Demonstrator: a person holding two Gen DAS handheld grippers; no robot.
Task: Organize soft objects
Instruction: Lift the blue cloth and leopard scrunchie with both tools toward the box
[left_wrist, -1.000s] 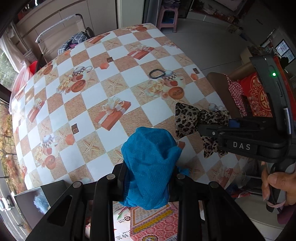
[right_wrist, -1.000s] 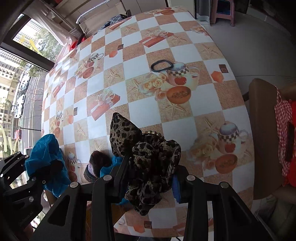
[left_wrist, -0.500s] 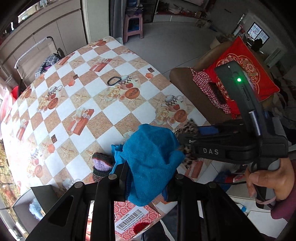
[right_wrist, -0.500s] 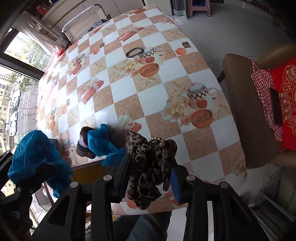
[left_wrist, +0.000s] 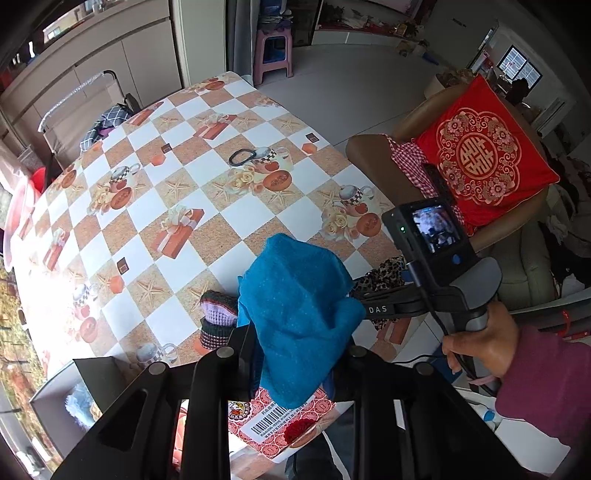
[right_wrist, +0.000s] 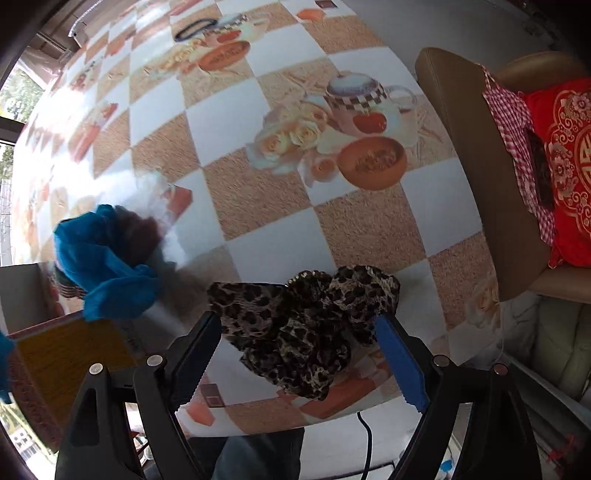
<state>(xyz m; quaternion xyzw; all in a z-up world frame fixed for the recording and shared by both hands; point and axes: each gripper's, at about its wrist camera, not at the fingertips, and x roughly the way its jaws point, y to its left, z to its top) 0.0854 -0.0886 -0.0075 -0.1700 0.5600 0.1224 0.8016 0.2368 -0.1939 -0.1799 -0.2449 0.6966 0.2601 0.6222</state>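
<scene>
Left gripper (left_wrist: 295, 354) clamps the blue cloth (left_wrist: 299, 314), right gripper (right_wrist: 299, 343) spreads around the leopard scarf (right_wrist: 306, 325), fingers apart — releasing it onto the worktop (right_wrist: 258, 147); next, back clear.

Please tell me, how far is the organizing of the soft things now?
Nothing looks sorted yet. In hand: the left gripper holds the blue cloth; the leopard-print cloth sits between the right gripper's open jaws. Left: the knitted item on the table.

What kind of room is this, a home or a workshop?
Most likely a home dining or living area: a table with a printed oilcloth, an armchair with a red cushion, and a plastic stool.
</scene>
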